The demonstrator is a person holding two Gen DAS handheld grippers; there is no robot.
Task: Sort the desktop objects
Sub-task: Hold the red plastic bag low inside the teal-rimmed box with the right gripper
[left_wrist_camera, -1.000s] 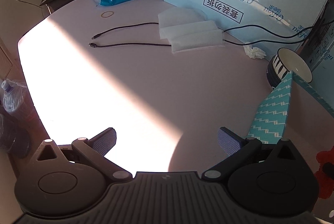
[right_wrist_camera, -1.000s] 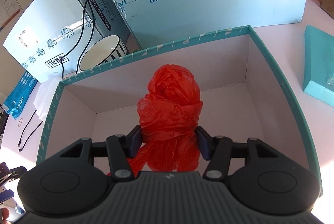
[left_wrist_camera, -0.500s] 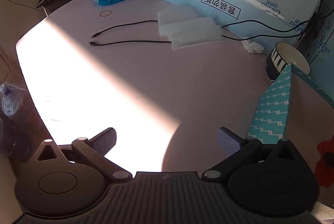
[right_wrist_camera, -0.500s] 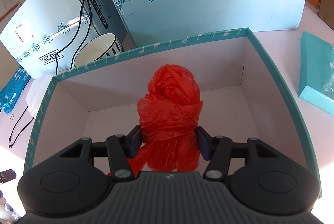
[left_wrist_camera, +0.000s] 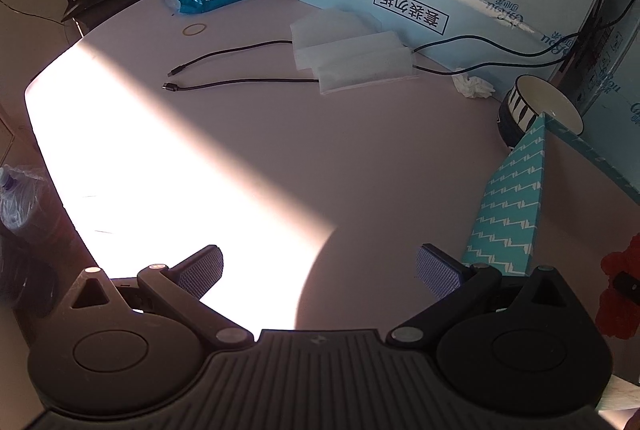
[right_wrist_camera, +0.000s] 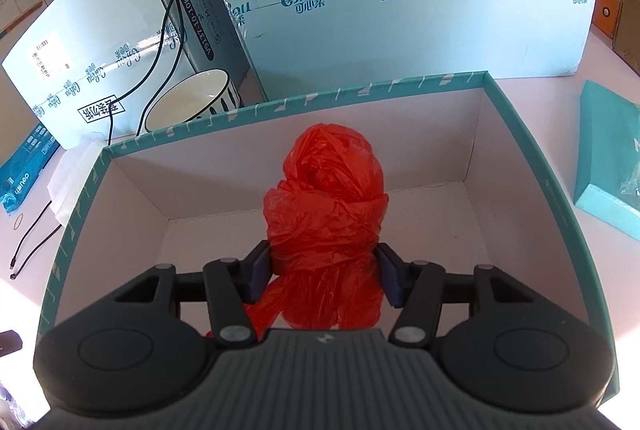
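Right wrist view: red bag over the open box, release pending

Right wrist view, centre frame: right gripper pinches a knotted red plastic bag low on its bunched body, one pad pressed into each side. Bag's head stands up past the pads, over the inside of the teal box, which fills the middle of the frame. Box floor looks bare (near part hidden behind the gripper body). Striped bowl sits just beyond the box's far wall, upper left; a teal lid lies apart at right edge.

Left wrist view: left gripper with jaws spread wide, nothing between them, over bare tabletop. Black cables, white foam sheets and crumpled tissue wait in the upper half.

Judgement on the step: placing the bag in the box.
- Lower until the bag's loose tail, bottom centre, is near the floor; thin film drifts if dropped from height.
- Keep clear of the near wall; card sides may tip if nudged.
- Open fully; crinkled plastic can cling to a pad.
- Lift straight out, so the knot does not snag.
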